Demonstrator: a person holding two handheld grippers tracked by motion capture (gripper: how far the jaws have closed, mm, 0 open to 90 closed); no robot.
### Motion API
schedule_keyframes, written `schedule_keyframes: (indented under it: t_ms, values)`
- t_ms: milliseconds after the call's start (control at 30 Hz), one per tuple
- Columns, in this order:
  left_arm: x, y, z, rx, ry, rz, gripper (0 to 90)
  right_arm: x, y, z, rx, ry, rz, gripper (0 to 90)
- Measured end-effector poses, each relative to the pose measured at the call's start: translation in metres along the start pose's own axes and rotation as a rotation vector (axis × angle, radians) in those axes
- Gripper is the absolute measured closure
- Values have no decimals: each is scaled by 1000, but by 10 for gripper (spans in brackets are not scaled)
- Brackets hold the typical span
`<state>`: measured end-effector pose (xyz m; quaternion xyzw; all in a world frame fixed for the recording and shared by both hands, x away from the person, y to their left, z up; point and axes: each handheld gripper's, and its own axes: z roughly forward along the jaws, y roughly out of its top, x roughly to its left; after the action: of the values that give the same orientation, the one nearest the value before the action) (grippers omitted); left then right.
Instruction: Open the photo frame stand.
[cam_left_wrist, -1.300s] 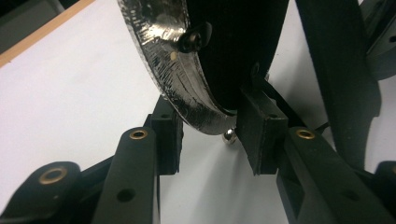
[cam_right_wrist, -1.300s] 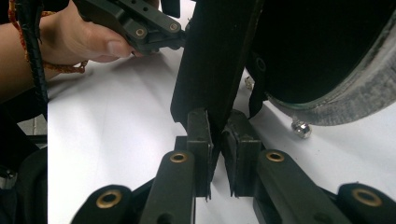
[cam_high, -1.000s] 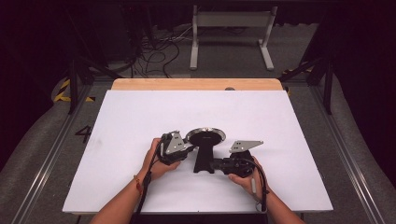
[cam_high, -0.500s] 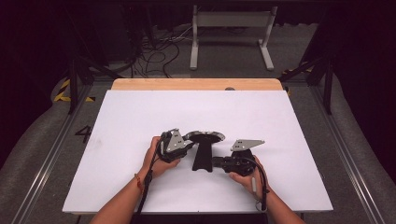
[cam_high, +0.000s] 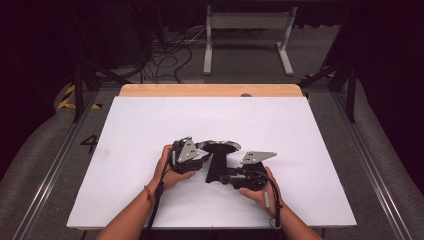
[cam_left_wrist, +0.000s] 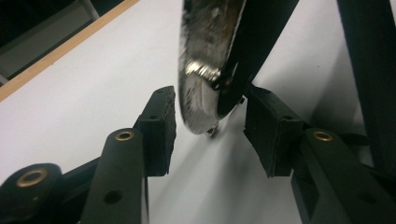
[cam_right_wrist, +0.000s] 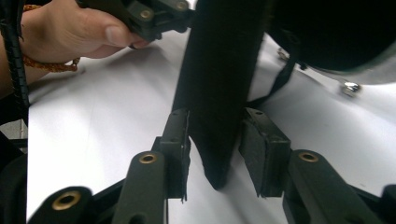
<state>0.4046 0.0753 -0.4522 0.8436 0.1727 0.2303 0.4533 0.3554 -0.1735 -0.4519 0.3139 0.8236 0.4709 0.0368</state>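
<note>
Pan lies on the bench; both tongs, left at the rim, right astride the handle, have just been opening, pads clear, release apparently complete.

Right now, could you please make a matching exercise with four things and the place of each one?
1. left gripper
2. right gripper
3. frying pan
4. wooden strip

a. along the table's far edge
b. jaws around the metal rim
c. on the table's near half
d. jaws around the black handle

Pairs: 1-b; 2-d; 3-c; 4-a.
Both grippers' jaws have just been opening.
</note>
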Motion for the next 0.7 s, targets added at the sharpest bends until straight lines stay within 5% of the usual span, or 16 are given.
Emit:
schedule_keyframes:
  t_ms: [200, 700]
  values:
    - [-1, 1, 2, 13, 8, 8, 628, -1, 0, 4, 2, -14, 10, 726]
    - [0, 0, 3, 54, 49, 16, 659, -4, 0, 4, 15, -5, 26, 776]
